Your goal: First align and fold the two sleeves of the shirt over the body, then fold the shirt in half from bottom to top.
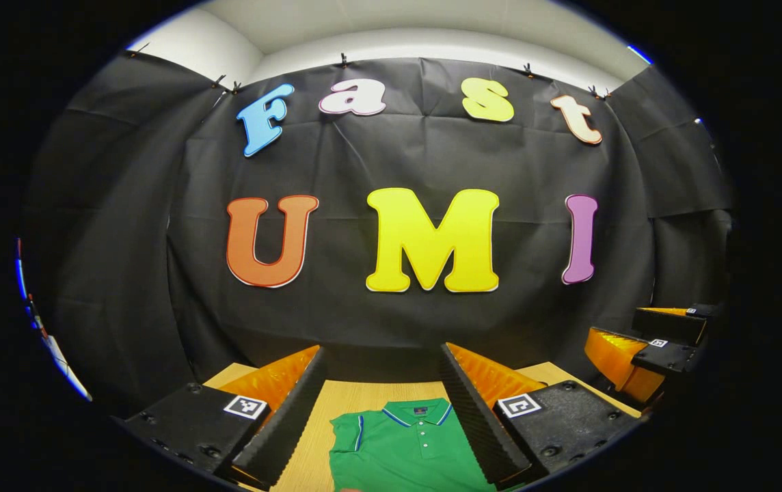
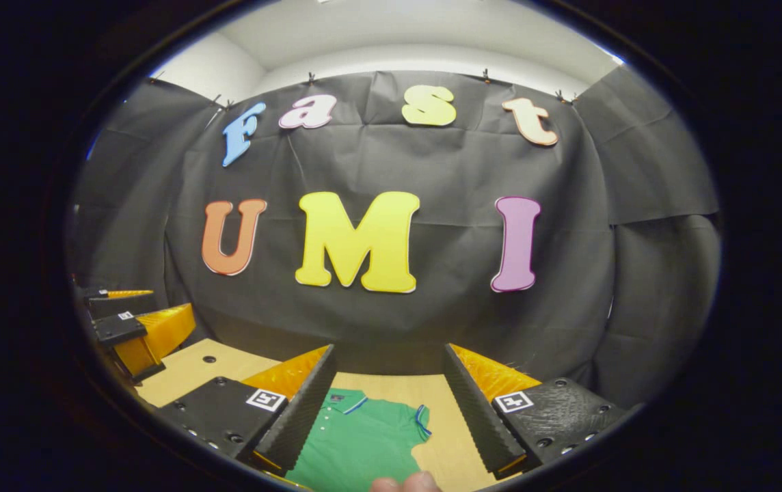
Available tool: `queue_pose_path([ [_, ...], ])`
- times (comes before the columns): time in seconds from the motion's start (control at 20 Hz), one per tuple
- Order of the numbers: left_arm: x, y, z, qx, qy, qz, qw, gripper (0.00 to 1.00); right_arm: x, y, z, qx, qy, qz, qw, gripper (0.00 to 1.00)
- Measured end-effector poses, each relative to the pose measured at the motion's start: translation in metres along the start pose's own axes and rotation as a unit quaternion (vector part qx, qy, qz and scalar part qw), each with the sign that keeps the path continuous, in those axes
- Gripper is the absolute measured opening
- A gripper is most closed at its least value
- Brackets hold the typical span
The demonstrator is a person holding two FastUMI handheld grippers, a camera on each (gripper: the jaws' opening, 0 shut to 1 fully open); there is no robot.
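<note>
A green polo shirt (image 1: 405, 447) lies flat on the wooden table (image 1: 350, 400), collar toward the far edge, bare wood around it. Above it hover the left gripper (image 1: 383, 383) and right gripper (image 2: 387, 379), level, fingers spread apart, holding nothing.

A light wooden table (image 1: 357, 400) carries a green polo shirt (image 1: 405, 451), which lies flat on it, front up, collar toward the far wall. In the left gripper view the shirt sits between that tool's fingers; in the right gripper view it lies between them, nearer the left finger.
</note>
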State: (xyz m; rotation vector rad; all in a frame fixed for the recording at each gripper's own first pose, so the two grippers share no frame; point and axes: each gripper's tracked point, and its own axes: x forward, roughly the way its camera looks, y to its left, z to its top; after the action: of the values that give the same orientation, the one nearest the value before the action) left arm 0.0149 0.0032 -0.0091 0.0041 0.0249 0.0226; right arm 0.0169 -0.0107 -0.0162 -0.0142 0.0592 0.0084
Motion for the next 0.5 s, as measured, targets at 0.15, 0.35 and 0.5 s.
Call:
queue_pose_path([
  [0.15,0.003,-0.003,0.000,0.000,-0.001,-0.001,1.000,1.00,0.006,-0.006,-0.010,0.002,0.014,-0.001,1.000,0.96],
  [0.35,0.006,-0.002,0.001,0.005,-0.003,0.002,1.000,1.00,0.024,-0.013,-0.024,0.004,0.033,0.007,0.999,0.95],
  [0.5,0.008,-0.004,0.006,0.008,-0.005,0.002,1.000,1.00,0.046,-0.028,-0.051,0.000,0.060,0.002,0.998,0.96],
])
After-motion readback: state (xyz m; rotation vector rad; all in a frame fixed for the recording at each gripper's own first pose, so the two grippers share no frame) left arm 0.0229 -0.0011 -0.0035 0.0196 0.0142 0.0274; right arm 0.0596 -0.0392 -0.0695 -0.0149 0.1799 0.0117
